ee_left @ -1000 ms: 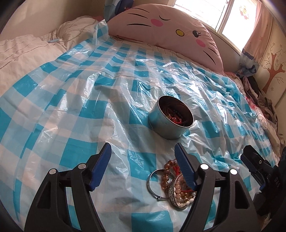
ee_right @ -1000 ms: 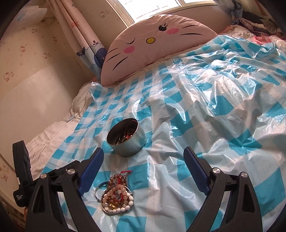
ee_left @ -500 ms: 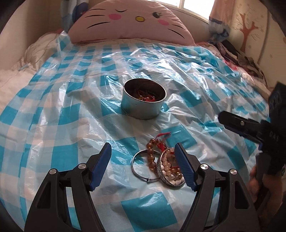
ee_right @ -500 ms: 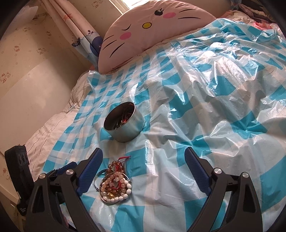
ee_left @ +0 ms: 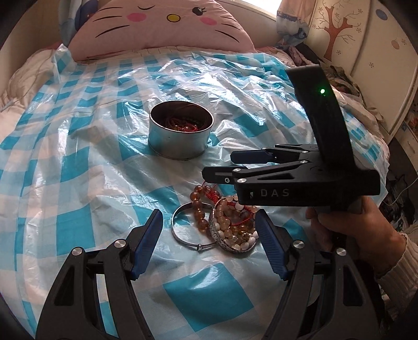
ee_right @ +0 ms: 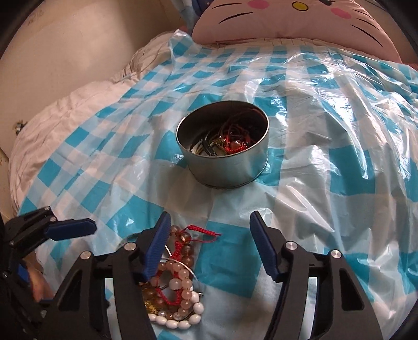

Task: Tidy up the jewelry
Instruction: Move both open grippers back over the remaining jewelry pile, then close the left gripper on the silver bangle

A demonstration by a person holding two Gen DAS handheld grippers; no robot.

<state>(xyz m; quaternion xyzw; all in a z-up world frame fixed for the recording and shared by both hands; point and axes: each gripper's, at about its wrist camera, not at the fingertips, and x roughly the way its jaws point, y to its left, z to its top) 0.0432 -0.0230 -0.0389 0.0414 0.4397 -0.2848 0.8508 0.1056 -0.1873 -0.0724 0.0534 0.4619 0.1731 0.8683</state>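
A pile of bead bracelets [ee_left: 230,222] with a silver bangle [ee_left: 188,232] lies on the blue checked plastic sheet [ee_left: 78,183]. A round metal tin [ee_left: 180,136] holding red cords and jewelry stands beyond it. My left gripper [ee_left: 209,245] is open and empty, its jaws either side of the pile. My right gripper [ee_right: 209,245] is open and empty just above the beads [ee_right: 177,282], with its left finger over them. The tin [ee_right: 224,146] is ahead of it. The right gripper also shows in the left wrist view [ee_left: 224,167], hovering over the pile.
A pink cat-face pillow [ee_left: 162,23] lies at the head of the bed. White bedding [ee_right: 65,109] shows left of the sheet. Clothes and a cabinet [ee_left: 365,65] are at the right. The sheet is crinkled all over.
Both grippers have moved in over the bracelet pile. The right gripper has swung left and down, now over the beads. The jewelry and tin have not moved.
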